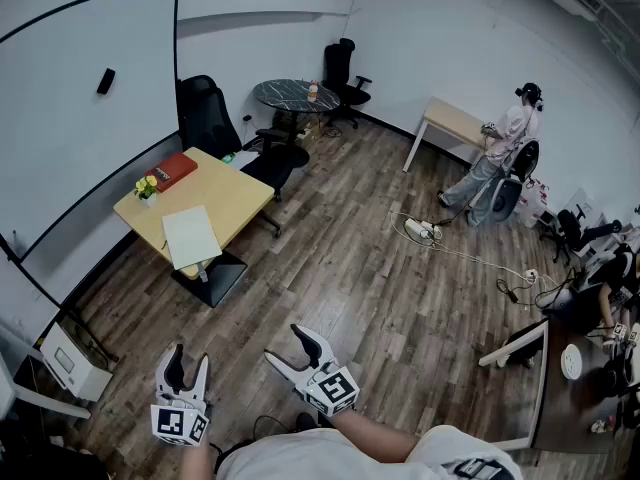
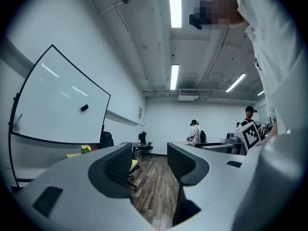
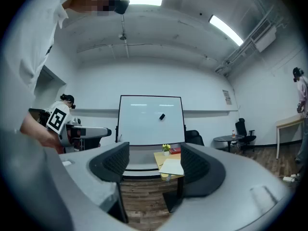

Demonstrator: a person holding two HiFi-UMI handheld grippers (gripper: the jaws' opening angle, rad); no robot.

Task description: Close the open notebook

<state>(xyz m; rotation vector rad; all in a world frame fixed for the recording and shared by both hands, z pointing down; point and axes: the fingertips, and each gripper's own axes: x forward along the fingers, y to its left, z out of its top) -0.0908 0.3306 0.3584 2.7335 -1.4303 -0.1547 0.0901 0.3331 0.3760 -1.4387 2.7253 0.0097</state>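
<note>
Two grippers sit low in the head view, both pointing level over the wood floor (image 1: 380, 288). The left gripper (image 1: 187, 361) and the right gripper (image 1: 290, 348) each have their jaws spread and hold nothing. The notebook (image 1: 190, 236) lies open, white pages up, at the near edge of a yellow table (image 1: 240, 196), well apart from both grippers. A red book (image 1: 172, 171) and a small pot of flowers (image 1: 146, 186) sit at the table's far side. A person (image 1: 505, 136) stands by a desk (image 1: 455, 120) across the room.

Seen from the left gripper view, the jaws are released, and only floor shows in the gap between them. The notebook cannot be made out here. The marker cube (image 2: 250, 134) of the right gripper shows at the right.

Seen from the right gripper view, the jaws are likewise apart and empty. Far off, through the gap, the table stands before a whiteboard (image 3: 151, 119), with the open notebook on its near end.
</note>
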